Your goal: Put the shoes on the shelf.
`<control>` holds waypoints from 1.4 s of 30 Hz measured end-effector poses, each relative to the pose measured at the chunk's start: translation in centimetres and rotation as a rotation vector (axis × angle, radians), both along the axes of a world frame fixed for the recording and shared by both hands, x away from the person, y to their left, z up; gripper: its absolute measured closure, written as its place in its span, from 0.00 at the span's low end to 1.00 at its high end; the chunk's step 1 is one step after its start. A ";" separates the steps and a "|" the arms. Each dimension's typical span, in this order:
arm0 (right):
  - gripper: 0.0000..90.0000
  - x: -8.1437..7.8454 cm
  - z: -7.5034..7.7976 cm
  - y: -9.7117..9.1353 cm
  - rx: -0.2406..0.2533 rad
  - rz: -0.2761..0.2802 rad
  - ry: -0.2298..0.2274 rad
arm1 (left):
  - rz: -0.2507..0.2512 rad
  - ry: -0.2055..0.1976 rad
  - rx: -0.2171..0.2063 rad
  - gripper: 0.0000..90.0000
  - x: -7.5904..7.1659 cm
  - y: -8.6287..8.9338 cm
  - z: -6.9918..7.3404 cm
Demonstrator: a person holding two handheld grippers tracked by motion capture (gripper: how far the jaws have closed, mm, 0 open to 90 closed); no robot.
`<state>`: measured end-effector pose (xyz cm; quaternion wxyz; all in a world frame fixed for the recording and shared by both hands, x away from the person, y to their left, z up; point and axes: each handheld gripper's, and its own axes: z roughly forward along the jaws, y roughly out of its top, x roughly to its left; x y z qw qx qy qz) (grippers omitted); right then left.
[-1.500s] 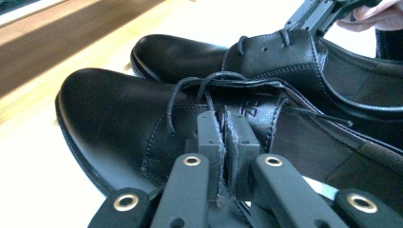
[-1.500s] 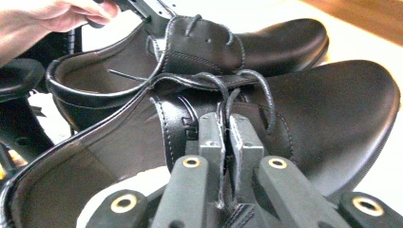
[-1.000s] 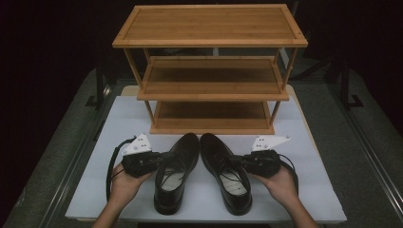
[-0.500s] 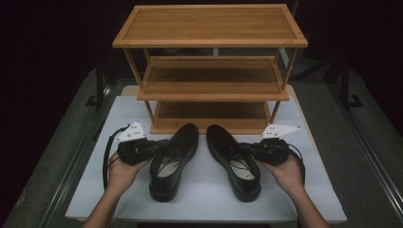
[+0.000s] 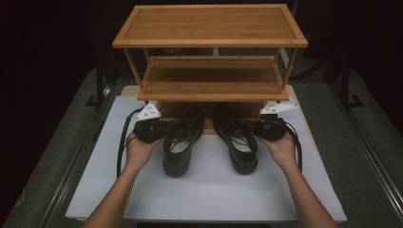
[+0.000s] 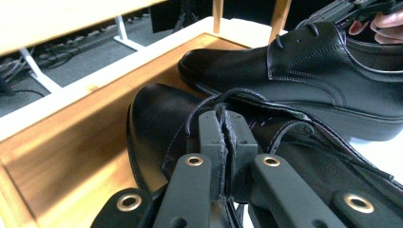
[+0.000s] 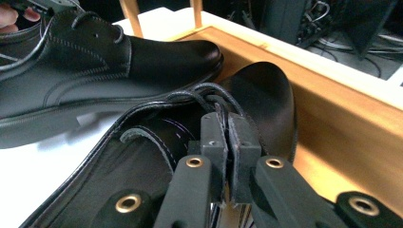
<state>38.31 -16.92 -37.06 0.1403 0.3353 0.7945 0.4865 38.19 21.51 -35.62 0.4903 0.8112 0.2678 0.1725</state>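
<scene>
Two black leather lace-up shoes stand side by side in front of a bamboo shoe rack (image 5: 211, 90), their toes over its bottom shelf (image 6: 71, 142). My left gripper (image 5: 165, 129) is shut on the side edge of the left shoe (image 5: 179, 145). In the left gripper view the jaws (image 6: 225, 124) pinch the leather rim near the laces of that shoe (image 6: 154, 118). My right gripper (image 5: 254, 127) is shut on the rim of the right shoe (image 5: 241, 147). In the right gripper view its pads (image 7: 224, 126) clamp the rim of that shoe (image 7: 268, 97), whose toe is over the shelf board (image 7: 342, 118).
The rack has three wooden tiers; the middle shelf (image 5: 211, 78) and top shelf (image 5: 209, 23) are bare. It stands at the back of a white table top (image 5: 209, 190). Each gripper view also has the other shoe (image 6: 309, 71) (image 7: 95, 61) alongside. Dark floor surrounds the table.
Both hands have carried the shoes forward, away from the table's front edge, and slightly apart. The toes now reach the rack's bottom shelf.
</scene>
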 end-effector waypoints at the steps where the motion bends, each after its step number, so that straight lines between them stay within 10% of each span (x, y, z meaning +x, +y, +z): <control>1: 0.97 0.4 0.0 0.1 -0.002 -0.009 -0.004 | 0.008 -0.006 0.002 0.98 0.4 -0.3 -0.1; 13: 0.96 4.0 -0.4 2.2 -0.036 -0.093 -0.040 | 0.085 -0.065 0.008 0.97 4.6 -2.7 -1.7; 26: 0.95 4.8 -1.5 3.2 -0.052 -0.121 -0.030 | 0.100 -0.055 0.004 0.95 5.5 -3.4 -3.3; 42: 0.45 1.1 -0.3 1.1 -0.025 -0.108 0.015 | 0.051 0.027 -0.046 0.33 1.6 0.4 -0.7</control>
